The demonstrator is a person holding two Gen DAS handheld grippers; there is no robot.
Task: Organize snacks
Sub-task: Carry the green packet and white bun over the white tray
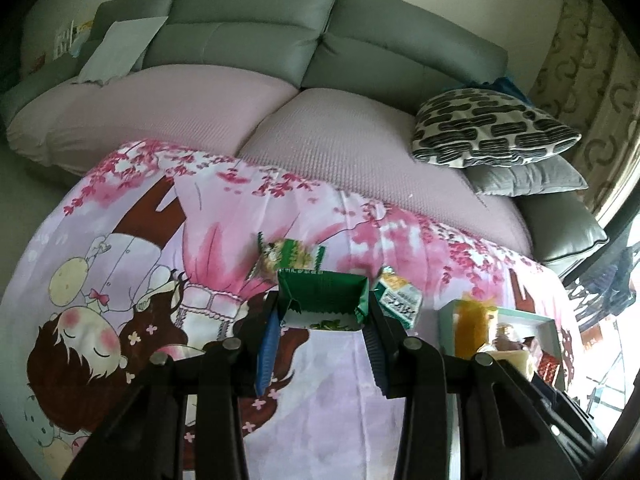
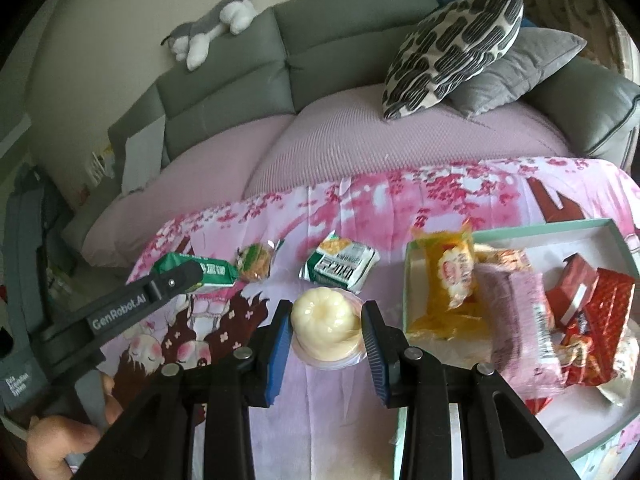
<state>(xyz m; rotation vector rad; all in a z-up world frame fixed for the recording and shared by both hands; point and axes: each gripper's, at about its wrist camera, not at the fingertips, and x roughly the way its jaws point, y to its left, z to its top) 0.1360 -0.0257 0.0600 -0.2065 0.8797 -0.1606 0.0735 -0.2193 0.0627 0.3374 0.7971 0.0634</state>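
On the cartoon-print cloth over the table: loose snacks lie beside a box that is already partly filled
Left gripper [image 1: 322,316]: clamped across the ends of a green packet [image 1: 322,294], which it holds clear of the cloth [image 1: 120,240]
Green packet, handling: judged light and crinkly, with soft film; the pads bear on its short ends, so the wrapper may fold or slide if tilted
Right gripper [image 2: 326,328]: closed on a pale jelly cup [image 2: 324,320], blue pads against its two sides
Jelly cup, handling: probably a thin, smooth plastic wall over a wobbly filling; a hard squeeze could dent it or pop the lid, so a hold low near the wider rim looks safest
Loose snacks: a white-and-green packet [image 2: 340,266] and a small round biscuit pack [image 2: 254,262] lie apart on the cloth, beyond the cup
Box [image 2: 540,228]: a mint-rimmed tray to the right holds a yellow bag [image 2: 448,276], a pink packet [image 2: 520,332] and red packs [image 2: 592,312]
Edges: the box's near-left wall stands between cup and contents, so the load must clear it
Open room: bare white floor shows along the box's far side; the near half is crowded
Surroundings: the sofa [image 2: 340,40] lies well behind the cloth
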